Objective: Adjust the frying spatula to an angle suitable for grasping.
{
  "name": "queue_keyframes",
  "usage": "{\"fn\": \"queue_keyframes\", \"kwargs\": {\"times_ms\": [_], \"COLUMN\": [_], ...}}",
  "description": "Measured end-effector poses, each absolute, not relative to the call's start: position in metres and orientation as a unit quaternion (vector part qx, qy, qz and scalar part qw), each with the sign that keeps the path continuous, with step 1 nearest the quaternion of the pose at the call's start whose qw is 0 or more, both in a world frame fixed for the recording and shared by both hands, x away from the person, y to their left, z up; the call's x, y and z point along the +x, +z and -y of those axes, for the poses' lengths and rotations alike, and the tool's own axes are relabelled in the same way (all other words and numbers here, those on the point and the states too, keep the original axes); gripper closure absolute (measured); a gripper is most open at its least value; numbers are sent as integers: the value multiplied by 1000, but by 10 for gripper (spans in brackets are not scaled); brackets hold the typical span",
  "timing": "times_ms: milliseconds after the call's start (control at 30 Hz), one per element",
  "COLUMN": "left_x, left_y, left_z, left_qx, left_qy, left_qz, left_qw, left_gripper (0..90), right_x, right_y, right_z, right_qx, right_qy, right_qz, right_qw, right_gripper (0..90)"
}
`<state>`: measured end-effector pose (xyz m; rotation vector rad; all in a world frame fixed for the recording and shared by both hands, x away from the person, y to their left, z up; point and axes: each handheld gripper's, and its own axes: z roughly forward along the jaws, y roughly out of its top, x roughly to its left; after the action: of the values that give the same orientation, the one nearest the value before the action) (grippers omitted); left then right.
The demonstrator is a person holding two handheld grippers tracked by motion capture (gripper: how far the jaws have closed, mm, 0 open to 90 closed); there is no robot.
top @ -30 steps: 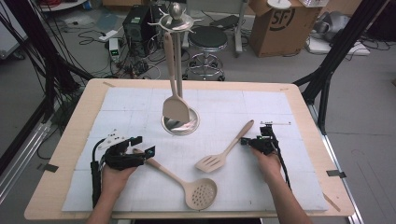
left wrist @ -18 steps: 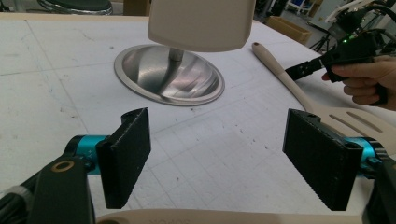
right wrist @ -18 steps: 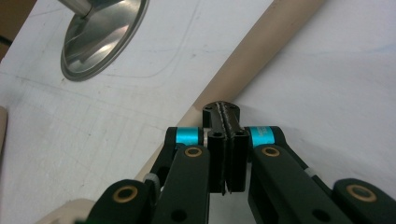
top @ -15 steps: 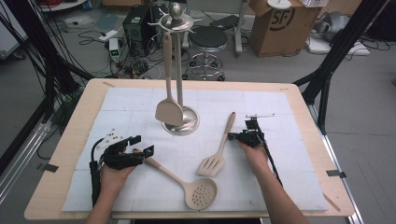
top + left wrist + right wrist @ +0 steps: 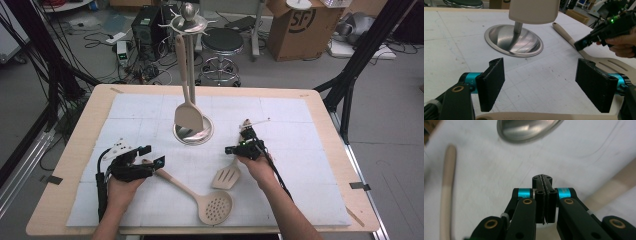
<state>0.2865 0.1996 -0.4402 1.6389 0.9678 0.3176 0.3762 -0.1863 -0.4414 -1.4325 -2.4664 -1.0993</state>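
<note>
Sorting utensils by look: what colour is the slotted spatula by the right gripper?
Beige slotted spatula, clearest in the high view.

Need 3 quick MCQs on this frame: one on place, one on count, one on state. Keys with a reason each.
1. Where is the solid spatula?
A. flat on the mat
B. hanging from the stand
C. on the floor

2. How many beige utensils are at the table?
A. two
B. three
C. five

3. How do the left gripper's jaws stand?
A. wide open
B. shut on a handle
C. shut on nothing

Key:
1 B, its blade dangles above the stand's steel base.
2 B, the hanging spatula plus the slotted turner and the skimmer on the mat.
3 A, the left gripper view shows bare mat between the two pads.
</note>
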Motion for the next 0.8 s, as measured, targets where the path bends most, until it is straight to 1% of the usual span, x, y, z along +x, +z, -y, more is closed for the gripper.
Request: {"fn": "queue_keyframes", "kwargs": {"times_ms": [100, 233, 467, 567, 667, 800], "left_x": [286, 286, 285, 285, 285, 285], "left_y": [-440, -440, -440, -440, -440, -440], "left_z": [-200, -199, -200, -199, -198, -197], "left_qx": [698, 699, 700, 701, 700, 702], "left_qy": [135, 136, 135, 135, 133, 133], "left_qz": [-412, -411, -412, -411, -412, -412], "left_qw": [570, 569, 567, 566, 567, 565], "left_gripper": [241, 241, 241, 241, 241, 241], "right_x": [371, 359, 344, 337, 332, 331], "right_y": [-448, -445, -440, -443, -448, -449], "right_z": [182, 187, 220, 235, 250, 255], "right_qx": [-453, -439, -448, -456, -470, -469], "right_qy": [-329, -315, -315, -301, -323, -329], "right_qz": [827, 840, 835, 836, 818, 817], "right_qw": [51, 37, 56, 53, 69, 67], "right_gripper": [896, 896, 897, 898, 898, 897]}}
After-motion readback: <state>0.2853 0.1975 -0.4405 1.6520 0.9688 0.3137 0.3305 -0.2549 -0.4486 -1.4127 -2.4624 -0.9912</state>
